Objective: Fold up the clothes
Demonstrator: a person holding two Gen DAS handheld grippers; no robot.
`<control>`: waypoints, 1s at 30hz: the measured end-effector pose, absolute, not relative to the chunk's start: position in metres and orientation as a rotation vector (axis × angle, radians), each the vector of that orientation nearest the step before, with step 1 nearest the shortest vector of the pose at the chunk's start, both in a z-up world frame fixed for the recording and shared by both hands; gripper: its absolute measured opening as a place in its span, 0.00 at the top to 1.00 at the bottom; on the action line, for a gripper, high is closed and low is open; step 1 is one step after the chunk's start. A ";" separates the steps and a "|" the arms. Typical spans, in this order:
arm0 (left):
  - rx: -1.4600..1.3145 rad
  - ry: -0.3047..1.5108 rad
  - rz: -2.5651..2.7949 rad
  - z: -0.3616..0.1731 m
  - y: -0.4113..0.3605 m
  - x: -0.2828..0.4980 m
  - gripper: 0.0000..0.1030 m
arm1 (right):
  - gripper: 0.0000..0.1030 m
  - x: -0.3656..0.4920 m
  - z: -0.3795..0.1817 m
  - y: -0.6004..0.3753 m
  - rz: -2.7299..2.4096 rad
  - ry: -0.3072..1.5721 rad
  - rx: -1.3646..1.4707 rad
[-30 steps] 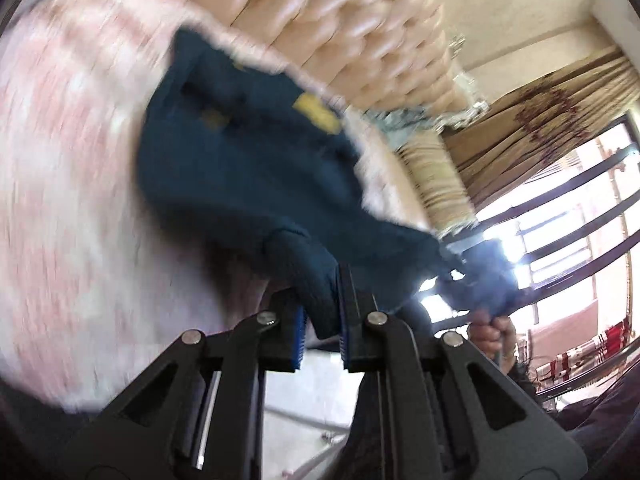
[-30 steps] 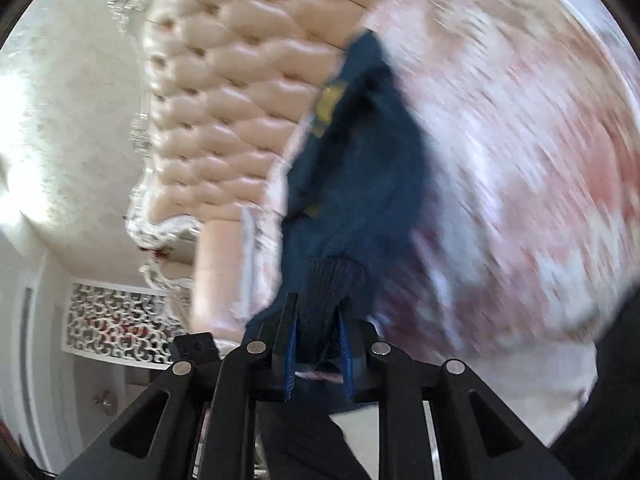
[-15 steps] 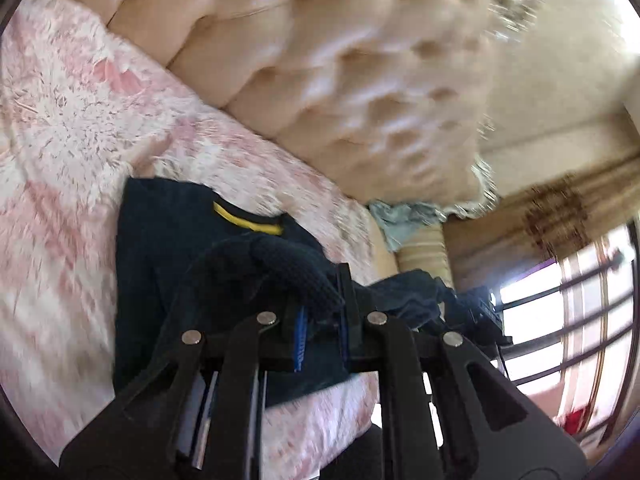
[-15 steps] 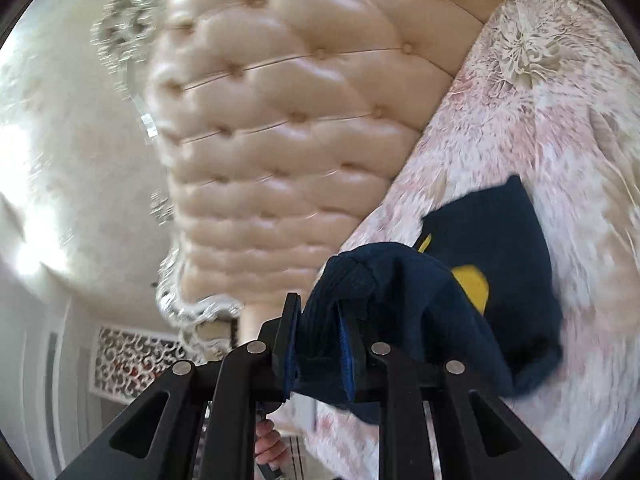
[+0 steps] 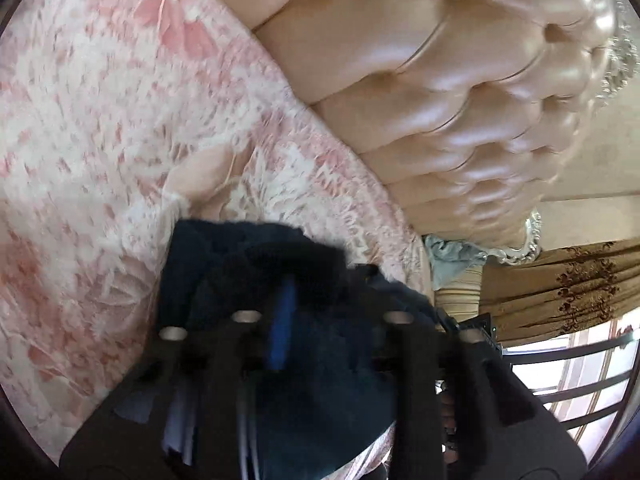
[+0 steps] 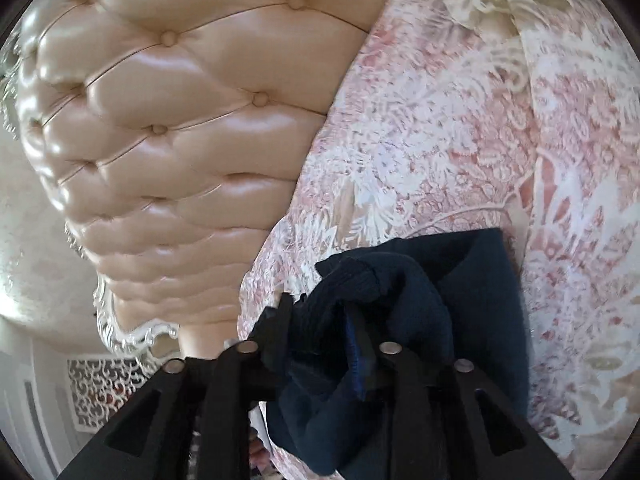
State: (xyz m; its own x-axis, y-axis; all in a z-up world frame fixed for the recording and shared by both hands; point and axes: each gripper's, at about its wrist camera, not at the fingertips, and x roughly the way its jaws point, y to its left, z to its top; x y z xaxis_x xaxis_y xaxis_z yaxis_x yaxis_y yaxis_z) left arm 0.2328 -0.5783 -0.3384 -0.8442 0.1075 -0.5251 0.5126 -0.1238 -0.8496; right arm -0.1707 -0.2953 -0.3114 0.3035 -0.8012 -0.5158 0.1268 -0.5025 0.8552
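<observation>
We see no readable writing; 1 navy garment [image 6: 472, 280] on the bedspread [image 6: 460, 128], bunched between our left gripper [image 5: 316, 304] and right gripper [image 6: 324, 328], both clamping it

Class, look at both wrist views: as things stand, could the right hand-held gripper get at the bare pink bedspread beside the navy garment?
Probably not yet. The right hand-held gripper seems shut on the navy garment, which bunches over its fingers; the pink bedspread lies open beyond.

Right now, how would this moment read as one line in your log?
step: folding | left gripper: shut on navy garment | right gripper: shut on navy garment | garment: low over pink bedspread
</observation>
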 end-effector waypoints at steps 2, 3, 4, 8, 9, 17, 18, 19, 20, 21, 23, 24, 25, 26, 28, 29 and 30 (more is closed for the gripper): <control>0.632 1.875 -2.034 -0.332 -0.583 0.244 0.20 | 0.44 -0.177 -0.302 -0.283 -1.358 -0.645 1.662; 0.605 1.881 -2.024 -0.330 -0.586 0.249 0.19 | 0.25 -0.180 -0.297 -0.276 -1.375 -0.667 1.644; 0.609 1.865 -2.017 -0.327 -0.589 0.254 0.19 | 0.18 -0.182 -0.292 -0.270 -1.392 -0.678 1.632; 0.641 1.706 -2.120 -0.297 -0.578 0.282 0.20 | 0.18 -0.180 -0.266 -0.243 -1.507 -0.584 1.579; 0.673 1.591 -2.189 -0.285 -0.566 0.290 0.22 | 0.18 -0.171 -0.255 -0.235 -1.553 -0.500 1.538; 1.026 0.948 -2.426 -0.288 -0.469 0.310 0.56 | 0.18 -0.075 -0.244 -0.192 -1.796 0.066 1.244; 1.013 1.002 -2.426 -0.294 -0.468 0.311 0.56 | 0.18 -0.068 -0.247 -0.192 -1.810 0.100 1.225; 0.998 1.054 -2.417 -0.298 -0.470 0.312 0.56 | 0.18 -0.061 -0.250 -0.193 -1.815 0.131 1.211; 1.015 1.051 -2.397 -0.301 -0.472 0.308 0.56 | 0.18 -0.056 -0.253 -0.195 -1.801 0.156 1.207; 1.031 1.048 -2.377 -0.303 -0.473 0.303 0.56 | 0.18 -0.052 -0.257 -0.197 -1.791 0.172 1.208; 1.069 1.041 -2.345 -0.306 -0.477 0.295 0.56 | 0.18 -0.052 -0.263 -0.198 -1.789 0.168 1.230; 1.091 1.037 -2.333 -0.308 -0.478 0.290 0.56 | 0.21 -0.052 -0.266 -0.198 -1.786 0.164 1.244; 1.113 1.033 -2.320 -0.309 -0.480 0.286 0.56 | 0.28 -0.052 -0.269 -0.199 -1.779 0.155 1.264; 1.145 1.031 -2.289 -0.309 -0.480 0.283 0.56 | 0.33 -0.052 -0.271 -0.199 -1.773 0.154 1.280; 1.151 1.055 -2.275 -0.311 -0.484 0.284 0.88 | 0.54 -0.048 -0.273 -0.201 -1.761 0.195 1.289; 1.153 1.059 -2.266 -0.311 -0.486 0.286 0.89 | 0.57 -0.046 -0.274 -0.203 -1.760 0.222 1.287; 1.132 1.077 -2.267 -0.310 -0.487 0.290 0.91 | 0.64 -0.044 -0.274 -0.204 -1.768 0.250 1.280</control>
State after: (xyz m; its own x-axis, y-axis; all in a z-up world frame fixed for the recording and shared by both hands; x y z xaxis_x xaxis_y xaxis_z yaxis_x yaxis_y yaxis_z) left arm 0.2897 -0.4871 -0.3099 -0.6002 -0.0014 -0.7998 0.6210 -0.6311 -0.4649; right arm -0.0440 -0.2043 -0.2736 -0.0482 -0.5469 -0.8358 0.7574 -0.5656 0.3264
